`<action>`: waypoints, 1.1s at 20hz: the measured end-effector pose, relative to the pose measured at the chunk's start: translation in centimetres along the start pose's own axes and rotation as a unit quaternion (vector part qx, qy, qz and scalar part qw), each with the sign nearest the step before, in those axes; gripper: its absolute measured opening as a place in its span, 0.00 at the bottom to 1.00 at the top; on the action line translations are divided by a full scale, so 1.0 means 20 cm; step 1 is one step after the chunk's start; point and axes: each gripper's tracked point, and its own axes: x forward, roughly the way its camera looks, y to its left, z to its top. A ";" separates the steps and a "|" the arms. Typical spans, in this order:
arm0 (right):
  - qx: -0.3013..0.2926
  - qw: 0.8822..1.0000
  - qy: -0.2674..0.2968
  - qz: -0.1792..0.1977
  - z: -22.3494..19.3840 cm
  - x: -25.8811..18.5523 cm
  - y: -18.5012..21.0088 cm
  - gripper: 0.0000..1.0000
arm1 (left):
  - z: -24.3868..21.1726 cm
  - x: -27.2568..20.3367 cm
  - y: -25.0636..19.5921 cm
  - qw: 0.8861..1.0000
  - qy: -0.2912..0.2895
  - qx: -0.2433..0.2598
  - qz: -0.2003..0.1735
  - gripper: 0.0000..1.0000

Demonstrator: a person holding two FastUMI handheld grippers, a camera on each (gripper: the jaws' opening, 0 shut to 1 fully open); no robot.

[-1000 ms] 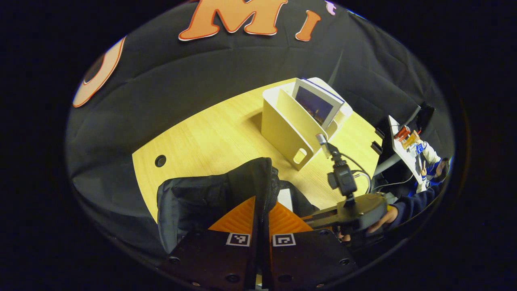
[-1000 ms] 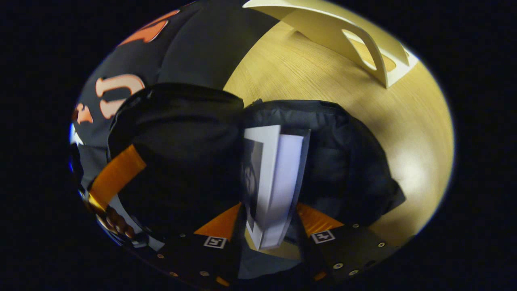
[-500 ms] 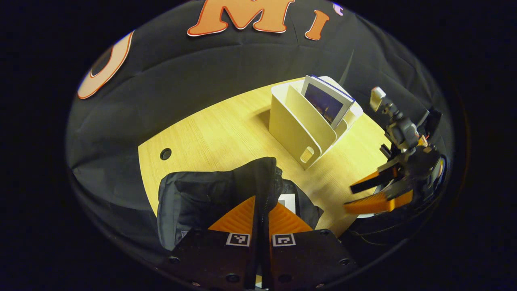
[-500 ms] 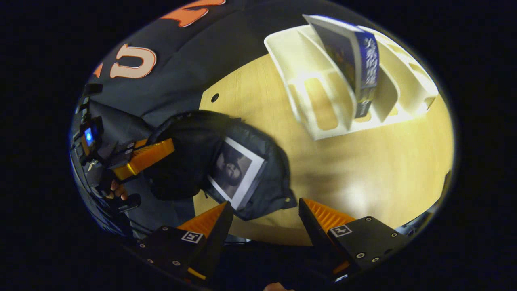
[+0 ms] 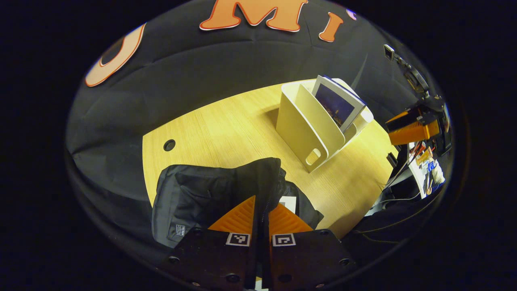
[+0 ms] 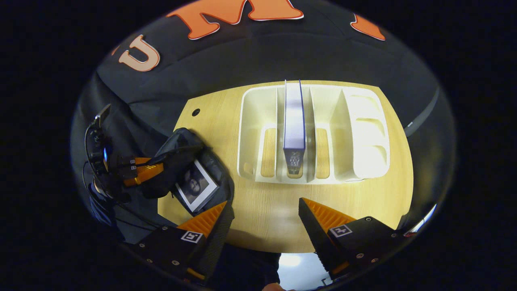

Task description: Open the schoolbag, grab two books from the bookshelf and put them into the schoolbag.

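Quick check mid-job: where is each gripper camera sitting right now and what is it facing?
Left gripper view: low over the bag, facing the shelf; own fingers pinch the bag flap.
Right gripper view: high above the table, facing down on the shelf and its book; own fingers apart.
Both show bag, shelf, book and the other gripper.

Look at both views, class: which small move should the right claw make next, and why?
Probably lower the open right claw onto the upright blue-spined book in the cream plastic bookshelf; one book already lies in the black fabric schoolbag, which the left claw grips open.
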 end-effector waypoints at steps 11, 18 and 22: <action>-0.024 0.999 0.043 -0.004 0.48 0.21 -0.15 0.98 | -0.05 -0.02 -0.02 0.998 0.021 -0.043 0.041 0.06; -0.011 0.995 0.095 -0.007 0.54 0.42 -0.20 0.94 | -0.06 -0.03 -0.02 0.996 0.036 -0.057 0.063 0.06; 0.001 0.994 0.111 -0.014 0.54 0.49 -0.22 0.78 | -0.06 -0.03 -0.03 0.995 0.043 -0.064 0.070 0.06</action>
